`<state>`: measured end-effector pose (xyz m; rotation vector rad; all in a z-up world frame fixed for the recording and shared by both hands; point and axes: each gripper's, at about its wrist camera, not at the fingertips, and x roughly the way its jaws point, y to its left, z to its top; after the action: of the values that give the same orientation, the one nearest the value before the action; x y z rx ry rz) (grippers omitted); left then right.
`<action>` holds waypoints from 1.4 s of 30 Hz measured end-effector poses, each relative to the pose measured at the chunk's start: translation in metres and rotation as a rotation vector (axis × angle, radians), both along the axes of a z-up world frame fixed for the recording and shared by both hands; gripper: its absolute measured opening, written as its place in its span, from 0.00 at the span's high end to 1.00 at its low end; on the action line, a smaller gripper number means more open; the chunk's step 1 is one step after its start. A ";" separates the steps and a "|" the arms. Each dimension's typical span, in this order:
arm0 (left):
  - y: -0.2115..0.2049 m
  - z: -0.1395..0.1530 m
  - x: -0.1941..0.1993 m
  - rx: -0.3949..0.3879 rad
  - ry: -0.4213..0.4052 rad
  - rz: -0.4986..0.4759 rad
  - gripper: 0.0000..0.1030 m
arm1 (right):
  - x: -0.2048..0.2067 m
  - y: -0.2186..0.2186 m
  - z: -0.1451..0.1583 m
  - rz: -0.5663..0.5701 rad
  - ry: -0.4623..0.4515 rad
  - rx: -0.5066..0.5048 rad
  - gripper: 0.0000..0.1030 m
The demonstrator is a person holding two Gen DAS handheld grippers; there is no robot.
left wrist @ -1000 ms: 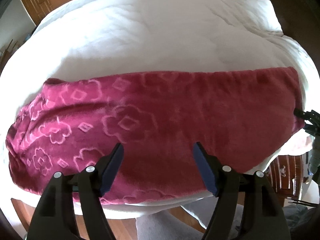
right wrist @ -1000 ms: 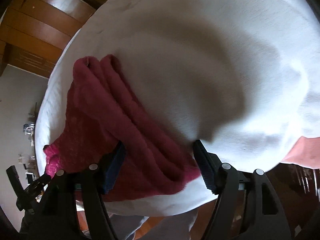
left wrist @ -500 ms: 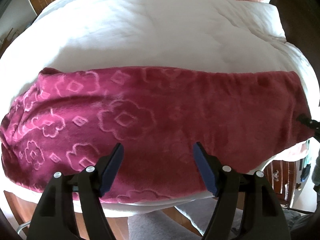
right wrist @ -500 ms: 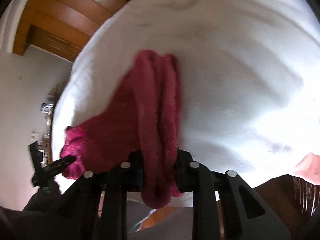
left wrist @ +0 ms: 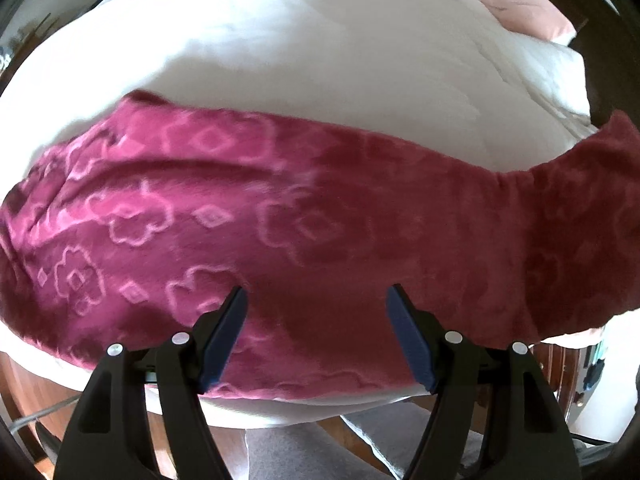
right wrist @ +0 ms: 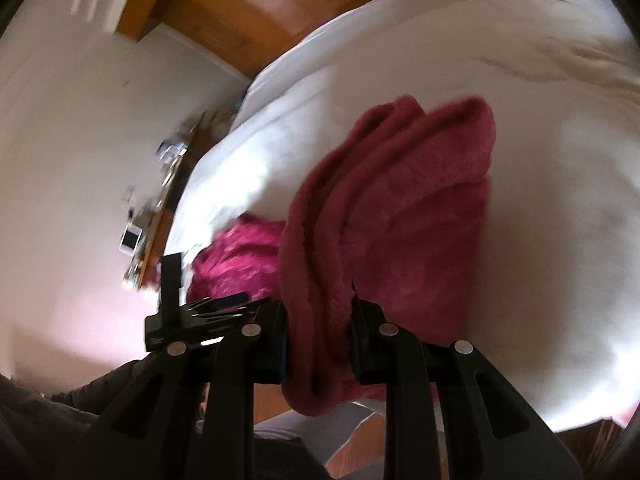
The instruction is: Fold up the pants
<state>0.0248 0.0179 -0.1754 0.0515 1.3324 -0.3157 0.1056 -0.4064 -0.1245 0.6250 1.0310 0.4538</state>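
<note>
Fuzzy magenta pants (left wrist: 320,224) with a pale flower pattern lie lengthwise across the near edge of a white bed (left wrist: 320,52). My left gripper (left wrist: 316,332) is open and empty, hovering just over the pants' near edge at mid-length. The pants' right end rises off the bed in the left wrist view. In the right wrist view my right gripper (right wrist: 318,336) is shut on that end of the pants (right wrist: 400,220), holding the bunched layers up above the bed. My left gripper shows there as a dark shape (right wrist: 180,312) at the left.
A pink pillow (left wrist: 520,4) lies at the bed's far right corner. A wooden bed frame and floor (left wrist: 28,400) show below the bed's near edge. A cluttered side table (right wrist: 156,220) stands beyond the bed's far end, by a white wall.
My right gripper closed on the pants' right end and lifted it, swinging it up and toward the left. My left gripper stayed open over the pants.
</note>
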 end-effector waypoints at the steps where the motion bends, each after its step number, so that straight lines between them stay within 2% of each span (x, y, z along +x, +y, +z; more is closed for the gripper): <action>1: 0.007 -0.001 0.000 0.000 0.002 0.012 0.30 | 0.007 0.015 -0.001 0.026 -0.001 0.000 0.78; 7: 0.050 -0.004 0.000 0.000 0.020 0.078 0.31 | 0.036 0.090 -0.027 0.171 0.057 -0.001 0.78; 12: 0.081 -0.004 0.003 -0.003 0.030 0.112 0.30 | 0.059 0.149 -0.059 0.234 0.127 -0.028 0.78; 20: 0.131 -0.013 0.014 0.009 0.068 0.151 0.30 | 0.070 0.196 -0.103 0.292 0.206 -0.104 0.78; 25: 0.152 -0.017 0.024 0.016 0.084 0.152 0.30 | 0.080 0.235 -0.110 0.321 0.220 -0.085 0.78; 27: 0.158 -0.017 0.030 0.017 0.089 0.152 0.30 | 0.087 0.265 -0.115 0.338 0.226 -0.090 0.78; 32: 0.174 -0.015 0.044 0.025 0.091 0.141 0.30 | 0.094 0.288 -0.126 0.380 0.242 -0.116 0.78; 35: 0.178 -0.014 0.051 0.030 0.095 0.142 0.31 | 0.096 0.299 -0.140 0.380 0.270 -0.155 0.72; 37: 0.180 -0.012 0.054 0.029 0.095 0.142 0.31 | 0.097 0.299 -0.143 0.378 0.288 -0.135 0.62; 42: 0.168 0.004 0.062 0.013 0.077 0.135 0.31 | 0.091 0.289 -0.134 0.425 0.272 -0.094 0.53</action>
<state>0.0866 0.1857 -0.1714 -0.0402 1.4067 -0.1958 0.1962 -0.1170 -0.2581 0.3865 1.4455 0.6990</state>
